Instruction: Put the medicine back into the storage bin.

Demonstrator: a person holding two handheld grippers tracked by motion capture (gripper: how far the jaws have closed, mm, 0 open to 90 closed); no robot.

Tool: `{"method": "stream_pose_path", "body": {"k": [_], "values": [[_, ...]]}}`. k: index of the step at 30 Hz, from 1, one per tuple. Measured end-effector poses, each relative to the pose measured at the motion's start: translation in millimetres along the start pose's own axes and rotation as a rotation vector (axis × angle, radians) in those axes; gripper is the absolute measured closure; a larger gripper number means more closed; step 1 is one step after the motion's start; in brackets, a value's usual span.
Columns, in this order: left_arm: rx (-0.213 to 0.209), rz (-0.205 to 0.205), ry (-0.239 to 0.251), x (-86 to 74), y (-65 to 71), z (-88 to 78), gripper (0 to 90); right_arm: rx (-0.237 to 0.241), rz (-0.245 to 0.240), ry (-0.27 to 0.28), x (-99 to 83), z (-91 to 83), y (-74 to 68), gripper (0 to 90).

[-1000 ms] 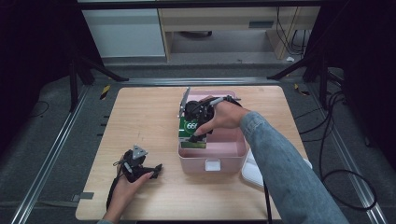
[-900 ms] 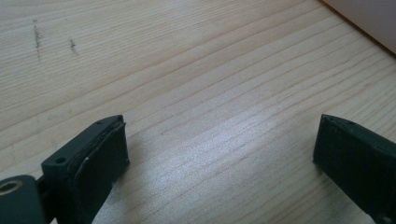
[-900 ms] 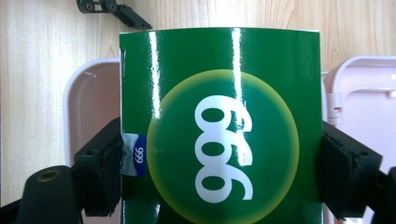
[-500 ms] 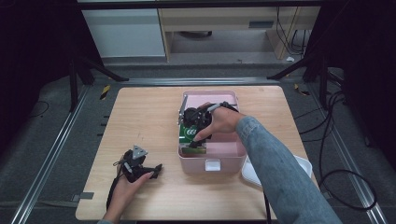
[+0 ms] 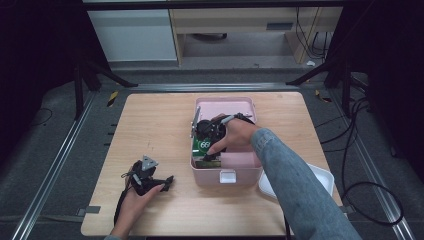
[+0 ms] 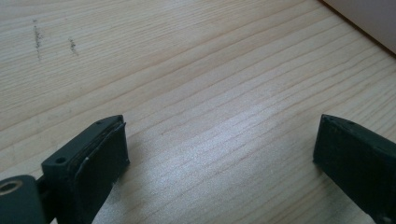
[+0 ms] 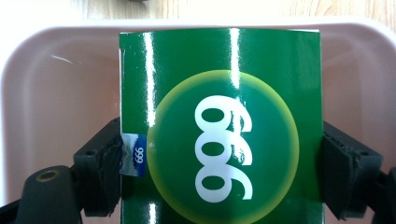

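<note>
Right gripper (image 5: 210, 150) lowered green 999 box (image 7: 219, 126) deeper into pink bin (image 5: 227, 177), jaws clamped on box sides. Left gripper (image 5: 167, 181) rested left of bin, jaws wide, empty.

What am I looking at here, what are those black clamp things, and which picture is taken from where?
A person holds a hand-operated two-jaw gripper in each hand. The high view looks down on the light wooden table. The close-ups come from cameras riding on each gripper.

The right gripper clamps a glossy green cardboard box with white digits, inside the pink plastic bin. Its black jaws press both sides of the box.

The left gripper rests on the table near the front edge, jaws open with only bare wood between them.

A white tray sits right of the bin.
</note>
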State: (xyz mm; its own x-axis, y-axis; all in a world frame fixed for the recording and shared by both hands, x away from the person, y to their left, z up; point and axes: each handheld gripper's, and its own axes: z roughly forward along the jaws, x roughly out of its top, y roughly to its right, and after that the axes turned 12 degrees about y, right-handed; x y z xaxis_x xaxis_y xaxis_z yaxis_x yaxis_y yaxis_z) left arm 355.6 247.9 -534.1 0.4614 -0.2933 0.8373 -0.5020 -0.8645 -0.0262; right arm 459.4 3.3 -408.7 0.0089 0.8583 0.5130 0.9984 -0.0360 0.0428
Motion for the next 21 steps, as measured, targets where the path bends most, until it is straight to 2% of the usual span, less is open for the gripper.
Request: {"method": "stream_pose_path", "body": {"k": [21], "values": [[0.0, 0.0, 0.001, 0.0, 0.0, 0.0, 2.4, 0.028, 0.022, 0.007, -20.2, 32.5, 1.4, 16.6]]}}
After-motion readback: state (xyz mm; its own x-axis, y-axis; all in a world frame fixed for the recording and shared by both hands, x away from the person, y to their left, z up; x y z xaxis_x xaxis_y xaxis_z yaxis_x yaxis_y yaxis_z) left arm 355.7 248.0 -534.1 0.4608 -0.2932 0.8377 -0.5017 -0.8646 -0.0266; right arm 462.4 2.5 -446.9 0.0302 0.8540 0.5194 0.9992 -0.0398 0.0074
